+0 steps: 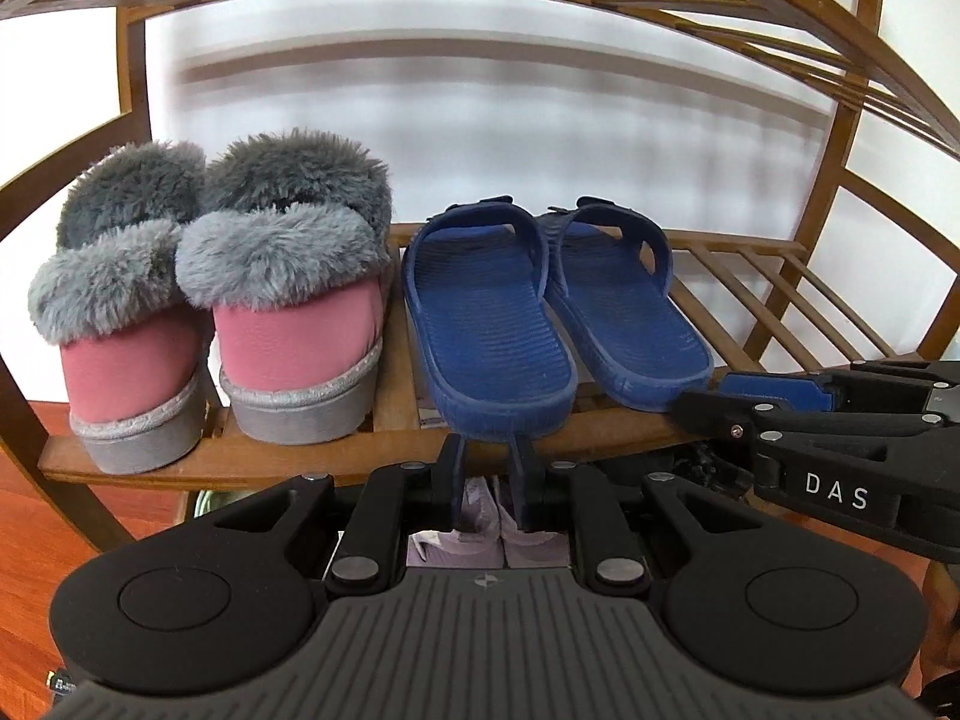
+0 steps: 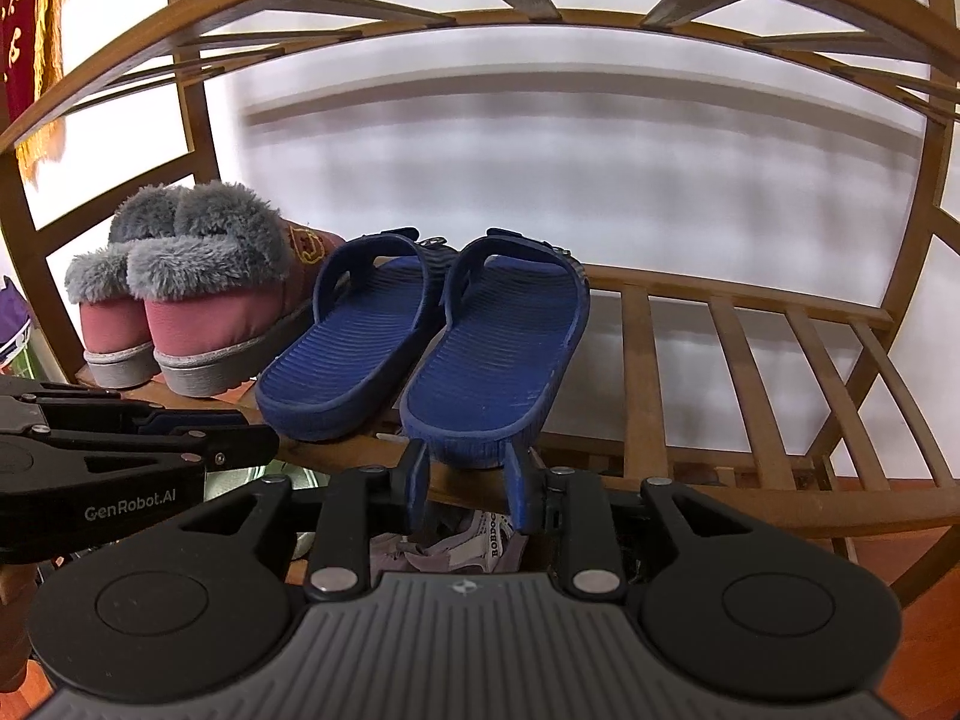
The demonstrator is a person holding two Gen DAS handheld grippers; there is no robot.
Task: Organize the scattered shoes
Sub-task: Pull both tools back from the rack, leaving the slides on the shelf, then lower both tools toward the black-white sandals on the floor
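Note:
Two blue rubber slides stand side by side on the wooden rack shelf (image 1: 396,402), heels toward me. The left slide (image 1: 486,330) has its heel just over my left gripper (image 1: 491,449), whose fingers stand a little apart below the heel rim with no pad pressing on it. The right slide (image 2: 492,348) sits with its heel between the tips of my right gripper (image 2: 468,463), which stand apart at either side and do not pinch it. A pink pair with grey fur (image 1: 210,300) stands left of the slides. Each gripper shows from the side in the other's view (image 1: 702,405) (image 2: 258,438).
The shelf's slats (image 2: 750,360) to the right of the slides are bare. Another slatted shelf (image 2: 480,18) arches overhead. Light-coloured sneakers (image 2: 474,540) lie on the level below. A white wall stands behind the rack and red-brown floor (image 1: 36,540) lies below.

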